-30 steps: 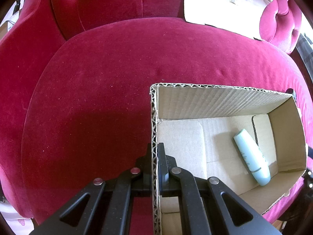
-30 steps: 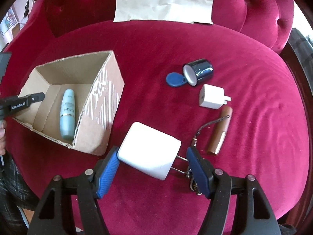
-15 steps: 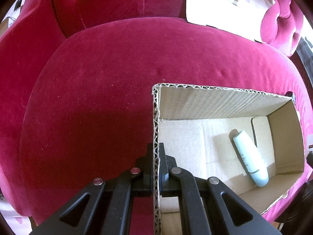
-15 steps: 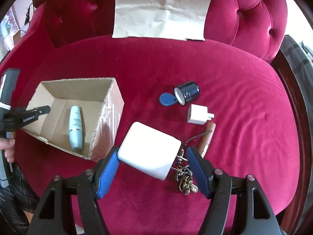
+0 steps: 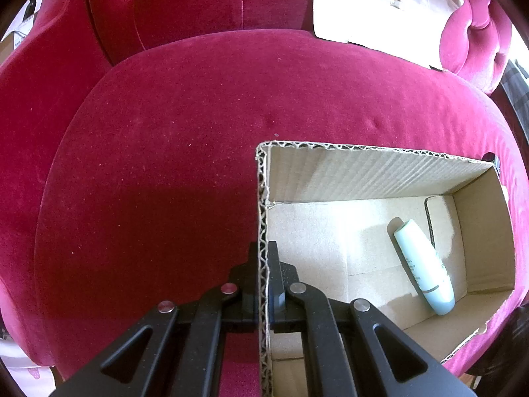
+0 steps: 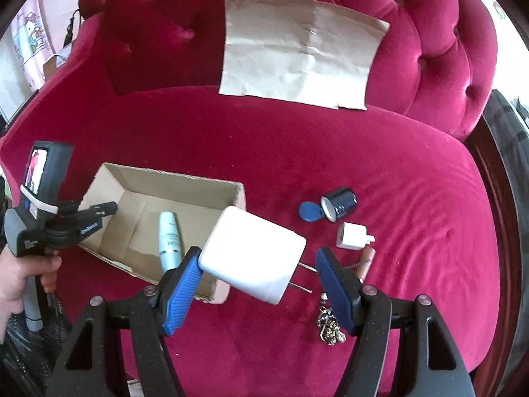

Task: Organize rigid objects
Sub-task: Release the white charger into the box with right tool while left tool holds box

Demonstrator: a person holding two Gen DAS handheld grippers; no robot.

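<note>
Pinching a large white charger (image 6: pixel 253 253) between its blue pads (image 6: pixel 180 289), the right gripper (image 6: pixel 258 286) holds it in the air, tilted, with the two metal prongs pointing toward the right finger. The left pad presses on the charger body; whether the right pad touches the prongs I cannot tell. From this view the charger overlaps the near right corner of the box (image 6: pixel 139 178), so it appears to hang above or just beside that corner.

The box is open-topped cardboard, resting on the red velvet sofa (image 6: pixel 330 152). A pale green tube (image 6: pixel 169 238) lies on its floor, toward the right end. The left gripper (image 5: pixel 264 266) is closed on the box's left wall, one black finger on each side of the corrugated edge; the right wrist view shows a hand (image 6: pixel 20 278) holding this gripper's handle.

To the right of the box, on the seat cushion, lie a blue key fob (image 6: pixel 309 211) touching a dark cylindrical cap (image 6: pixel 340 203), a small white plug (image 6: pixel 353 236) just beneath them, a brown stick-shaped thing (image 6: pixel 367 256) partly hidden behind the right finger, and a bunch of brassy charms (image 6: pixel 330 326) near that finger's base.

A creased sheet of brown paper (image 6: pixel 302 46) leans on the tufted backrest.
</note>
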